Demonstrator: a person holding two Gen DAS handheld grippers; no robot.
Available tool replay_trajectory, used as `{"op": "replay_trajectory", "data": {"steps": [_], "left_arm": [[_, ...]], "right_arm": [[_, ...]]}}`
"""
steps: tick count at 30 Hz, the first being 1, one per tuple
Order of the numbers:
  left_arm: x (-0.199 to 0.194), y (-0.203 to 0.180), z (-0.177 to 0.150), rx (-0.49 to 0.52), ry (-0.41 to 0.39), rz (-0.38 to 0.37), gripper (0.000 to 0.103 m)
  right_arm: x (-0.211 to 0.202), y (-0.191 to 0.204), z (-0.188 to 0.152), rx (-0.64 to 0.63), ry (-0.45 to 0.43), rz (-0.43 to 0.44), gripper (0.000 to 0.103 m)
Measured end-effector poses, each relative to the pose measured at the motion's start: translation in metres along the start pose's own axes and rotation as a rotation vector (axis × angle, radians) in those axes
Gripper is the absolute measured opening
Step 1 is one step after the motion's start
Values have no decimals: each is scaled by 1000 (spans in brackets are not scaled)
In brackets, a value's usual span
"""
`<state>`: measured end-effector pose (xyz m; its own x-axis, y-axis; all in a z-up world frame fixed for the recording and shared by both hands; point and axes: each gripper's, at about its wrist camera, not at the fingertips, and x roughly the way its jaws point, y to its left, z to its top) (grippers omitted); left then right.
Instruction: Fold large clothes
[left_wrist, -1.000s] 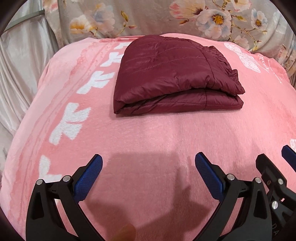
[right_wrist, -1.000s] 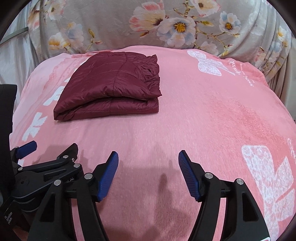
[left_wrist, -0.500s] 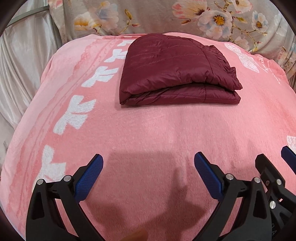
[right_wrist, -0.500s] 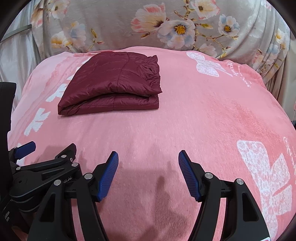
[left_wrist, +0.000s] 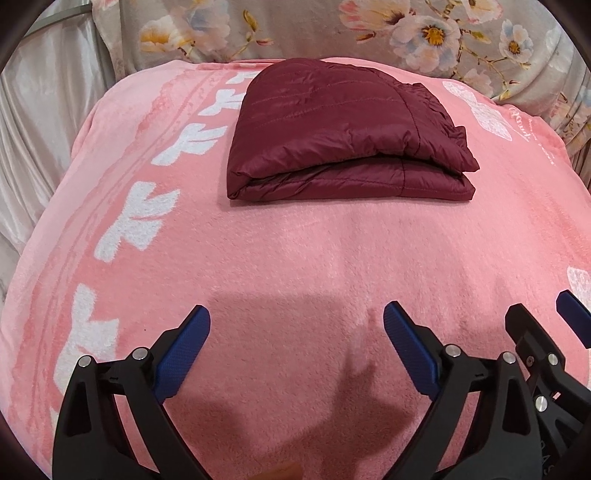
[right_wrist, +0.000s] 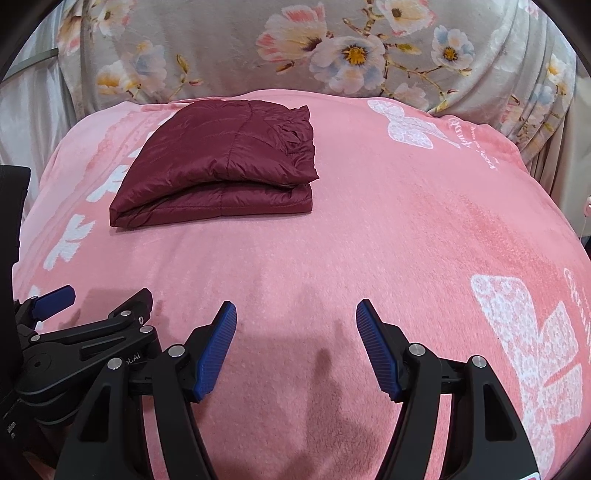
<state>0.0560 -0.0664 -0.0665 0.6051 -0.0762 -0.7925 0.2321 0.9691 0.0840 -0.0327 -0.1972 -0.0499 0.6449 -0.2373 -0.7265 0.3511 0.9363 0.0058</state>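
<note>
Since the jacket (left_wrist: 347, 147) already lies folded at the far side of the bed (left_wrist: 295, 258), folding seems finished. Left hand-held gripper (left_wrist: 296, 321) is closing on nothing; right hand-held gripper (right_wrist: 296, 314) is released, empty. Next probably only withdrawing.

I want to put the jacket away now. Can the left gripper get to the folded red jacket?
Probably yes. The left gripper holds nothing, its jaws slowly closing. Only bare pink blanket lies between it and the folded jacket, so nothing blocks the way; it just has to move forward.
</note>
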Motion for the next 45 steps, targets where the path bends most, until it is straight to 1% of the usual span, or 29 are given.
{"op": "replay_trajectory", "data": {"steps": [7, 16, 20, 34, 39, 45], "left_arm": [[3, 0, 1, -6, 11, -39, 91], [5, 0, 2, 0, 17, -51, 89], [4, -1, 2, 14, 6, -42, 88], [3, 1, 1, 16, 4, -41, 88], [2, 0, 1, 22, 4, -45, 82], [1, -1, 0, 28, -3, -44, 82]], "right_arm": [[1, -1, -1, 14, 0, -12, 66], [2, -2, 0, 8, 2, -17, 66], [2, -2, 0, 9, 2, -19, 66], [2, -3, 0, 7, 2, -18, 66], [2, -3, 0, 6, 3, -19, 66], [3, -2, -1, 7, 4, -22, 66]]}}
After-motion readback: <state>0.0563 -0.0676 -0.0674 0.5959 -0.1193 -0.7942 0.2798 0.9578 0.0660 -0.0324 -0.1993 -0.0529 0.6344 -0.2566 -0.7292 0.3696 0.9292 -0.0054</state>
